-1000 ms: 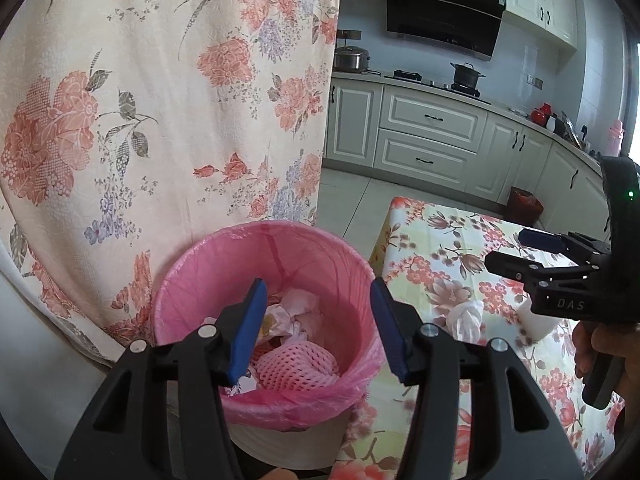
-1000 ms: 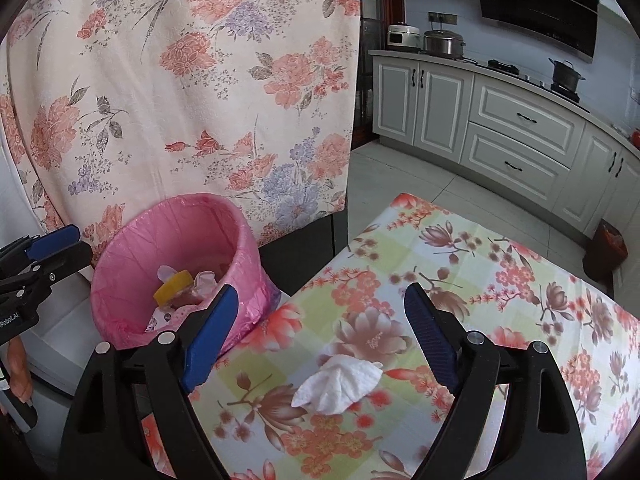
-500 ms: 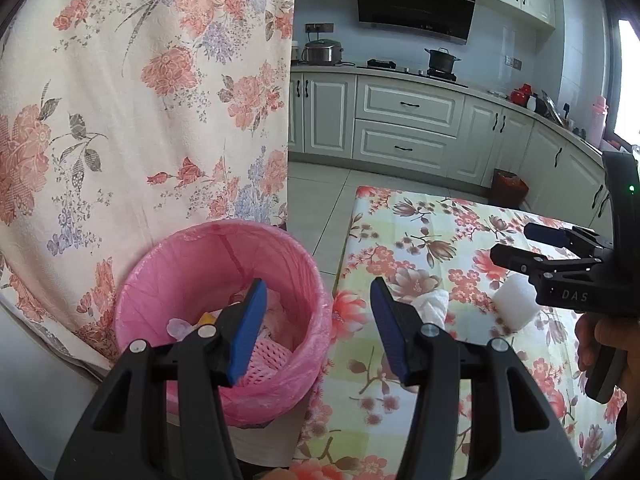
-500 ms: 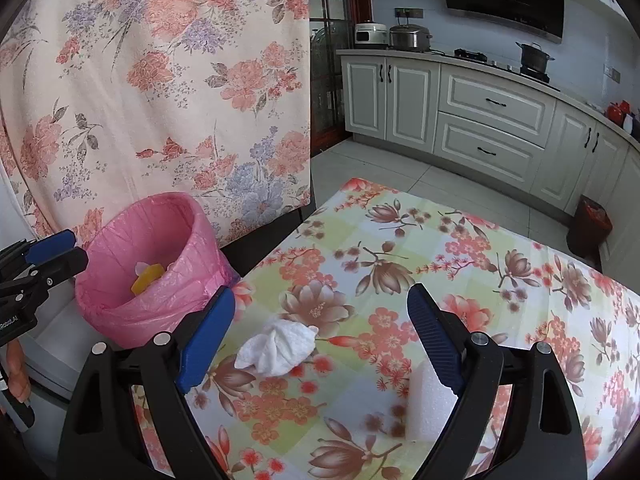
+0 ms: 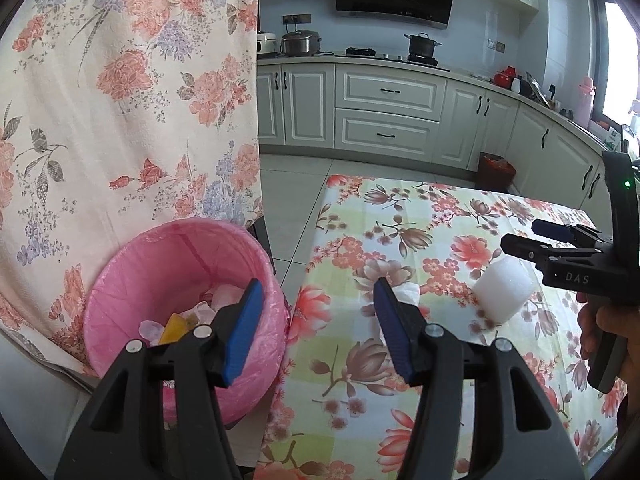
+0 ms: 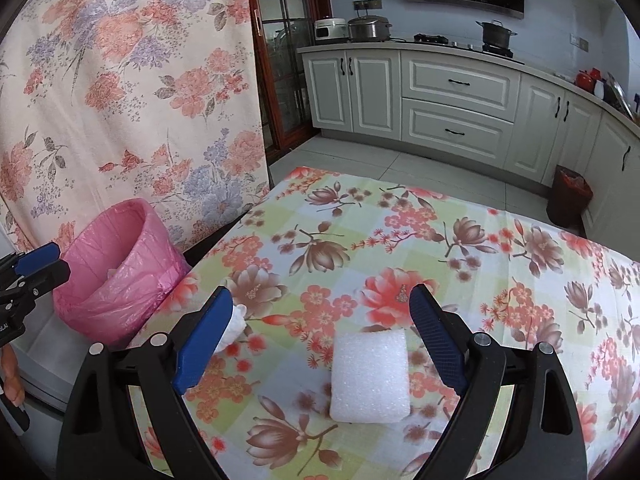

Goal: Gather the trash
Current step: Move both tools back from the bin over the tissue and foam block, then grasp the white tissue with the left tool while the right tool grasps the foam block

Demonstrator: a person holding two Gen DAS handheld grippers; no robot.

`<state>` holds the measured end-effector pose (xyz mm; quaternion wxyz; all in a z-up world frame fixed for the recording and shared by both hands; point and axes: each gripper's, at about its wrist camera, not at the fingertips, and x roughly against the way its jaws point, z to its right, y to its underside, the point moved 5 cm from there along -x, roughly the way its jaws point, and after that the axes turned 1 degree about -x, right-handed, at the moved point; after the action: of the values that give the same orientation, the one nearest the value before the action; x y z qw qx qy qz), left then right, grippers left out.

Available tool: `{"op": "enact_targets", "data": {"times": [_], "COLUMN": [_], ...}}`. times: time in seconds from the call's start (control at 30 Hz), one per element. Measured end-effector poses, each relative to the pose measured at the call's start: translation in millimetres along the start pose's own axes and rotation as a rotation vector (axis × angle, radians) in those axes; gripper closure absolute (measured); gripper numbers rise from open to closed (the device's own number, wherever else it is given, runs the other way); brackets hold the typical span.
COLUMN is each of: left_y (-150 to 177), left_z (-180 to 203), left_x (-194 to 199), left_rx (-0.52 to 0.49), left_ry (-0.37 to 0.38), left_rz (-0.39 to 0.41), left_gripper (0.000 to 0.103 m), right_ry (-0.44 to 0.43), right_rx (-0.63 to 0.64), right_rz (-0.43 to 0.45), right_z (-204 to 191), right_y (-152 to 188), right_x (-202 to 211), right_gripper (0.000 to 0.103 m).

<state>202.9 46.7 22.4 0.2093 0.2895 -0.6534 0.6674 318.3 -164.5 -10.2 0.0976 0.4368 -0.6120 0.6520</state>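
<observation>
A white foam block (image 6: 370, 374) lies on the floral tablecloth (image 6: 460, 240), between the open fingers of my right gripper (image 6: 322, 336); it also shows in the left wrist view (image 5: 502, 288). A crumpled white tissue (image 6: 236, 326) lies by the right gripper's left finger, partly hidden; in the left wrist view (image 5: 408, 294) it sits behind my left gripper's right finger. The pink-lined trash bin (image 5: 180, 280) stands left of the table and holds trash. My left gripper (image 5: 318, 330) is open and empty, over the gap between bin and table.
A floral curtain (image 5: 120, 100) hangs behind the bin. White kitchen cabinets (image 6: 456, 104) and a small dark floor bin (image 6: 570, 196) stand beyond the table. The table's left edge (image 5: 308, 280) runs next to the trash bin.
Both grippers have swung right, away from the bin and toward the table. The foam block has come between the right gripper's fingers; the tissue has slid to its left finger.
</observation>
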Motion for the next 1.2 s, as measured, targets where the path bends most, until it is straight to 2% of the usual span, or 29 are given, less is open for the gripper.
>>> {"op": "enact_targets", "data": {"times": [0.47, 0.77, 1.1, 1.2], "left_y": [9.4, 24.1, 36.7, 38.5], "left_z": [39.8, 62.5, 79.3, 80.6], "left_x": [-30.8, -65.9, -110.7, -118.5], "left_rx": [-0.039, -0.069, -0.086, -0.082], "left_ry": [0.05, 0.073, 0.089, 0.091], "left_rz": [-0.062, -0.125, -0.197, -0.21], "left_gripper": [0.048, 0.048, 0.048, 0.048], "right_ry": [0.049, 0.057, 0.07, 0.063], "right_rx": [-0.002, -0.012, 0.0, 0.002], "right_rz": [-0.081, -0.084, -0.085, -0.088], "right_z": [29.7, 37.0, 42.3, 42.5], "right_y": [45.5, 70.2, 78.5, 77.6], "right_x": [-20.8, -20.0, -21.0, -21.8], "right_gripper": [0.019, 0.019, 0.019, 0.027]}}
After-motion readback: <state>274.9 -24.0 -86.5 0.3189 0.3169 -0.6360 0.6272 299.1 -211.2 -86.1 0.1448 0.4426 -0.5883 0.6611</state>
